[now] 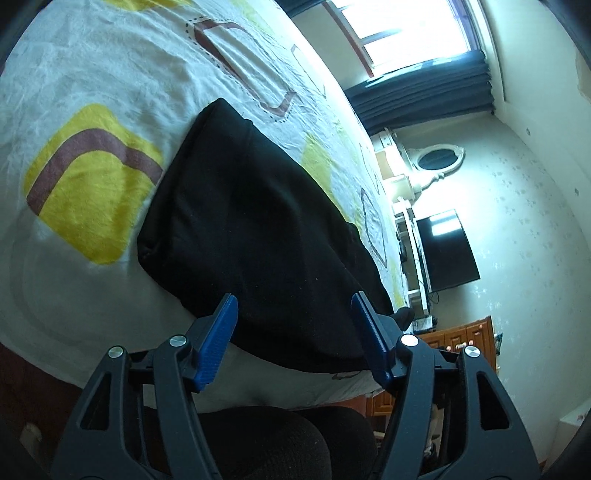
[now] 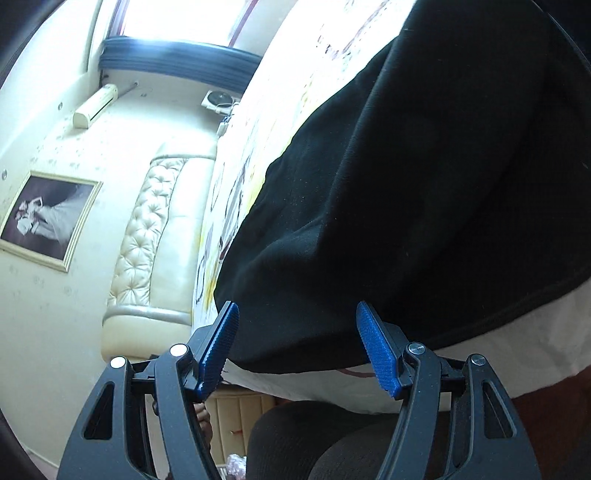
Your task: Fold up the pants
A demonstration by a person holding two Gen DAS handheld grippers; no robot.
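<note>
Bedroom light poured through the window [image 1: 402,22] as I looked down on the bed [image 1: 92,92], its white sheet printed with yellow and maroon shapes. On my feed the black pants [image 1: 258,229] lay folded into a compact block near the bed's front edge. My left gripper [image 1: 293,306] hovered just short of that block, jaws spread wide, nothing between the blue pads [image 1: 218,339]. My right gripper [image 2: 295,314] stood equally wide apart and held nothing, facing the pants' near hem, with the tufted cream headboard [image 2: 147,229] off beside it.
</note>
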